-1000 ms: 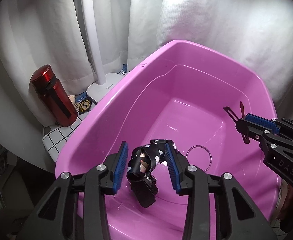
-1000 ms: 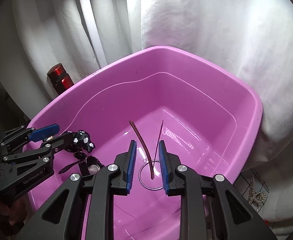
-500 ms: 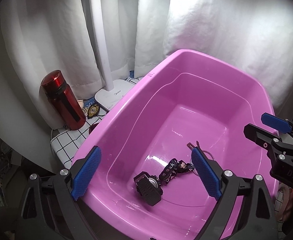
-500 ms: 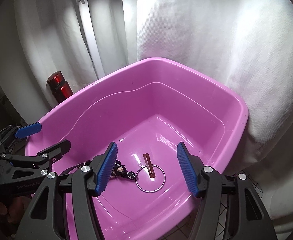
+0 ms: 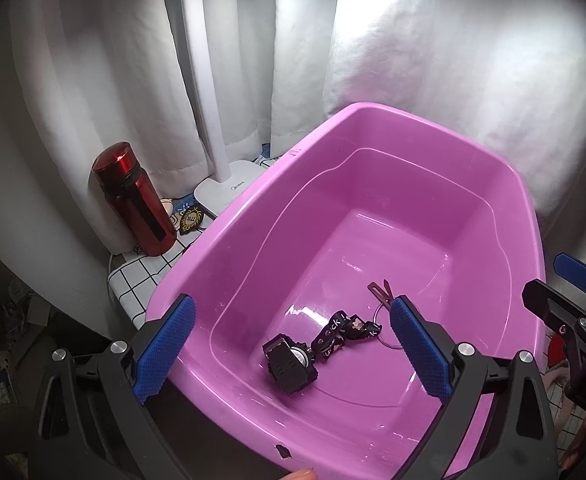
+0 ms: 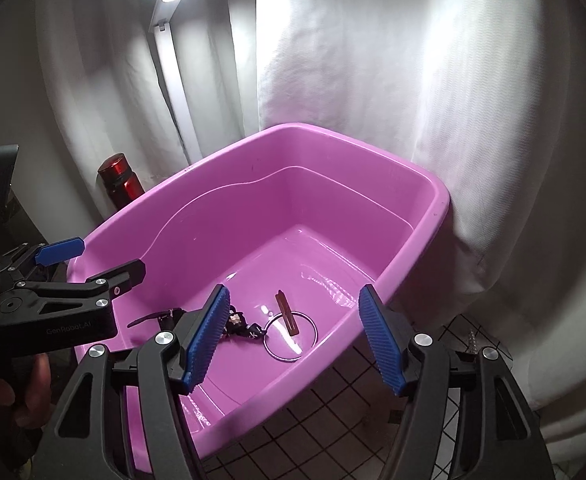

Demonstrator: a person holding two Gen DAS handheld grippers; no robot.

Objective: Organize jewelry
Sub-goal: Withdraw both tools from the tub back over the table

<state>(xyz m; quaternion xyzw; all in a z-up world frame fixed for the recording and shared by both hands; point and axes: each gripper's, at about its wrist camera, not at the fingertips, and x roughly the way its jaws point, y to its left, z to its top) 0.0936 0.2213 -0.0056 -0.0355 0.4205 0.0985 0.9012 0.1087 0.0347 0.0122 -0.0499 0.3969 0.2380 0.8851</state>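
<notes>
A pink plastic tub (image 5: 253,200) (image 6: 433,200) holds the jewelry. On its floor lie a black watch with a patterned strap (image 5: 293,364) (image 6: 241,326), a thin metal ring (image 5: 385,340) (image 6: 291,336) and a small brown clip (image 5: 379,290) (image 6: 287,314) across the ring. My left gripper (image 5: 293,354) is open and empty, held above the tub's near edge. My right gripper (image 6: 297,336) is open and empty, also above the tub's near rim. Each gripper shows at the side of the other's view (image 5: 565,292) (image 6: 89,268).
A red bottle (image 5: 133,200) (image 6: 119,180) and a white lamp base (image 5: 225,188) stand left of the tub on a checked cloth (image 5: 141,276). White curtains hang behind. A beaded chain (image 6: 471,338) lies on the checked surface at the right.
Both grippers opened, dropping the watch and the brown clip into the tub, and then pulled up and back from the tub floor.
</notes>
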